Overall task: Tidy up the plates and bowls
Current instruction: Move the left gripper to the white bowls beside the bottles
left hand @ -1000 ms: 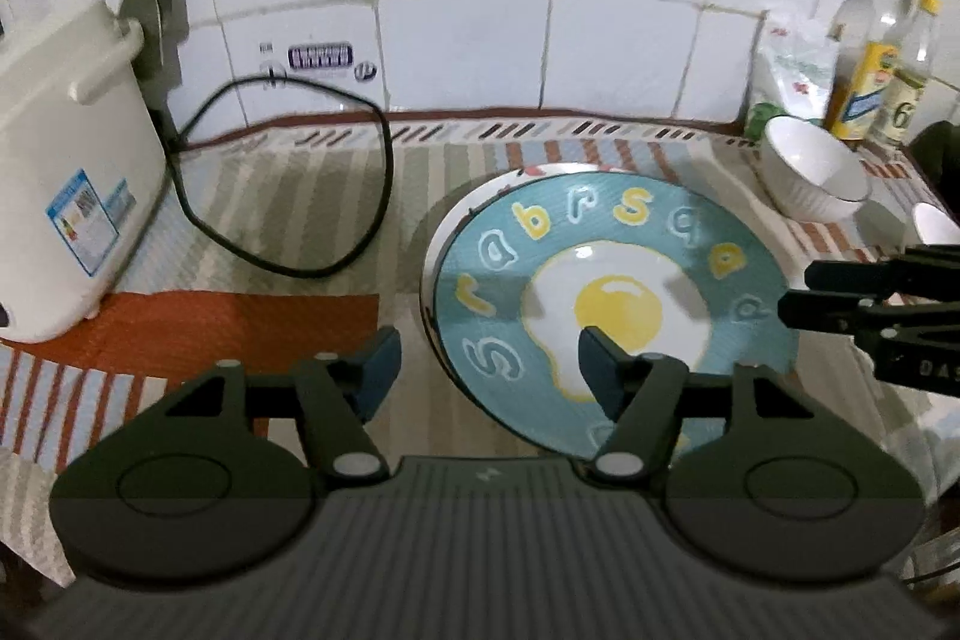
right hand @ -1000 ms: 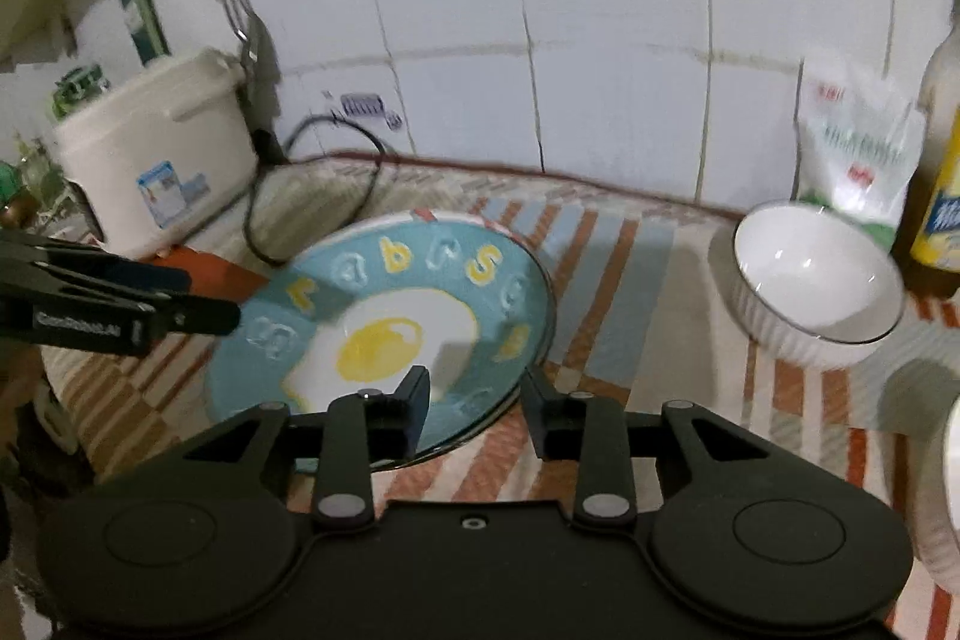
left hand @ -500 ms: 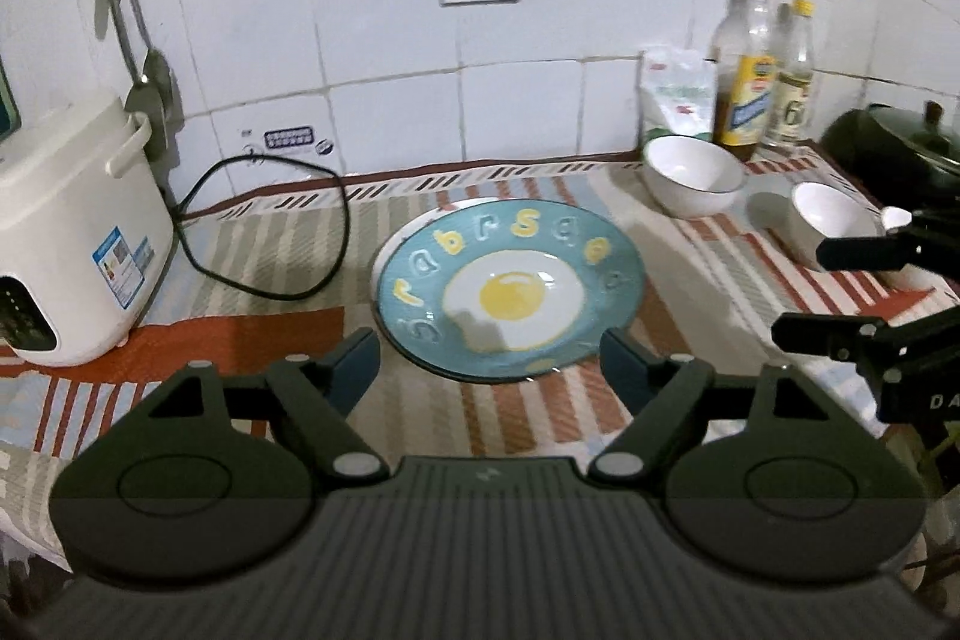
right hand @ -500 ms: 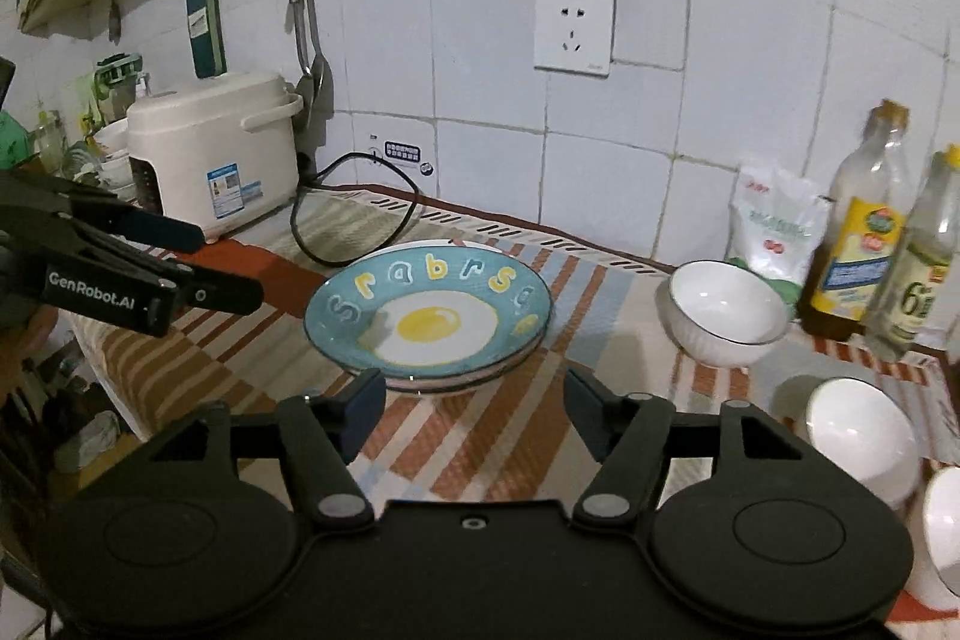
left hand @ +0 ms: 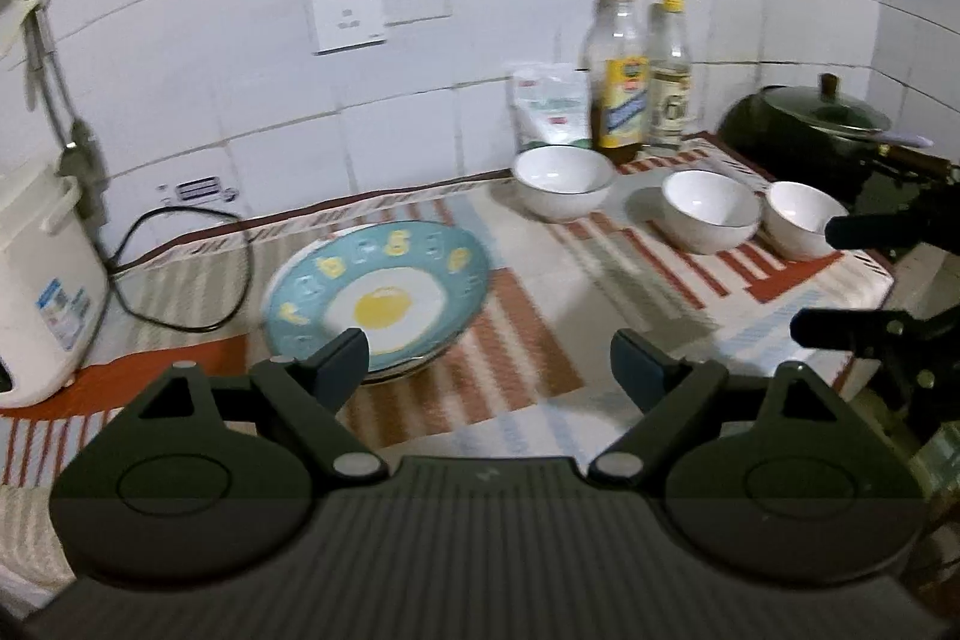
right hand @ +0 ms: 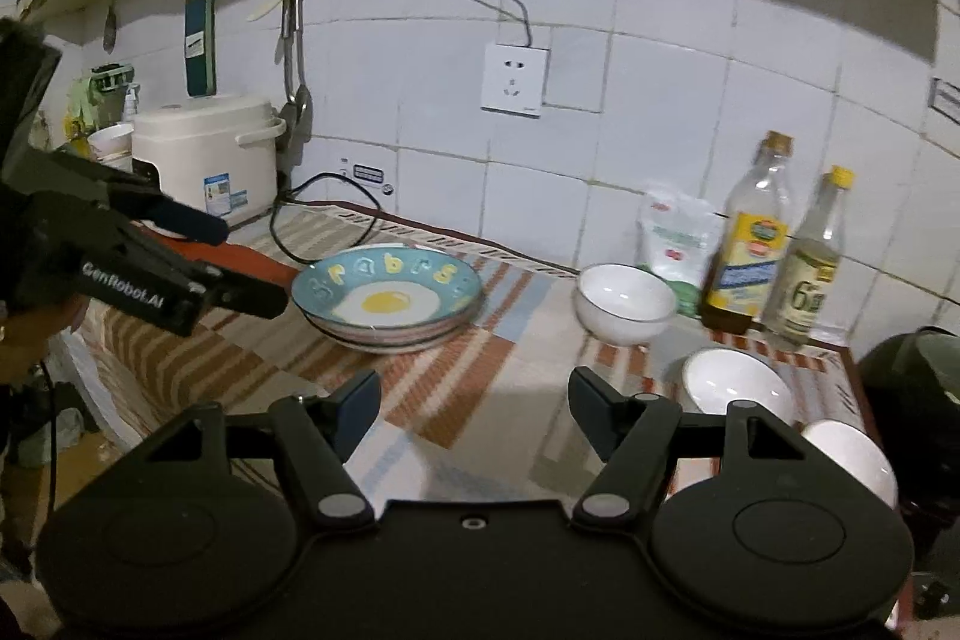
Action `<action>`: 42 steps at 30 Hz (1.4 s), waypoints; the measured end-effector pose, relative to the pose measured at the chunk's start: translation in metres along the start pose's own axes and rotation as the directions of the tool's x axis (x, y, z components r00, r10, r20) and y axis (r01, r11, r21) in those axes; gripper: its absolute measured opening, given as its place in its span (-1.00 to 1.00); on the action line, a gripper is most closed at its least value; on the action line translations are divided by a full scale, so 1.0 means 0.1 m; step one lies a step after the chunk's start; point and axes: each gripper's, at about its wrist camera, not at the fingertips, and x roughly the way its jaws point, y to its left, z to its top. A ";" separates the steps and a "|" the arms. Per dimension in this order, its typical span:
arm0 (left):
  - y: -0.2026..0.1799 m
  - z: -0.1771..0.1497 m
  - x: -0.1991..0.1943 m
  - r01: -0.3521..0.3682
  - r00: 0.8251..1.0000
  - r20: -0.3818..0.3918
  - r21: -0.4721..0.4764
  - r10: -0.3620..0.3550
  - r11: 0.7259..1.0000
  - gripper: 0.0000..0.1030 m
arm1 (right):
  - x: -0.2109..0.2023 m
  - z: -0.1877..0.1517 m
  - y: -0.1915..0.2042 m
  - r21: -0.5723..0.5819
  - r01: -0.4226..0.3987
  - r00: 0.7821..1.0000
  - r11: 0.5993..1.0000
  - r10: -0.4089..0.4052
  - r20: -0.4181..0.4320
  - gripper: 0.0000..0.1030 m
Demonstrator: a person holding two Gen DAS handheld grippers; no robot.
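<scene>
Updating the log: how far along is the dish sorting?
Plates look done: the egg-pattern plate sits atop a stack. Nothing is in hand; the left gripper and right gripper are both open and empty. Left: three white bowls, one near the bottles, a middle one and a nearest one, sit apart, unstacked.

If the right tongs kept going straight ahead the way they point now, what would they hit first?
Probably the striped cloth on the counter, in the gap between the egg plate and the white bowl; depth is uncertain.
</scene>
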 end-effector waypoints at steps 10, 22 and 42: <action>-0.70 0.09 0.38 0.164 0.986 -0.016 0.014 -0.164 0.986 0.71 | -0.31 -0.54 -0.51 0.049 0.103 0.992 0.994 -0.106 0.063 0.44; -1.45 0.19 1.02 0.308 0.951 0.011 0.032 -0.308 0.951 0.63 | -0.08 -0.94 -1.39 0.198 0.189 0.982 0.962 -0.189 -0.018 0.44; -2.39 0.38 2.62 0.435 0.882 -0.099 -0.204 -0.460 0.877 0.63 | 0.75 -1.46 -2.62 0.114 0.205 0.979 0.972 -0.205 -0.012 0.91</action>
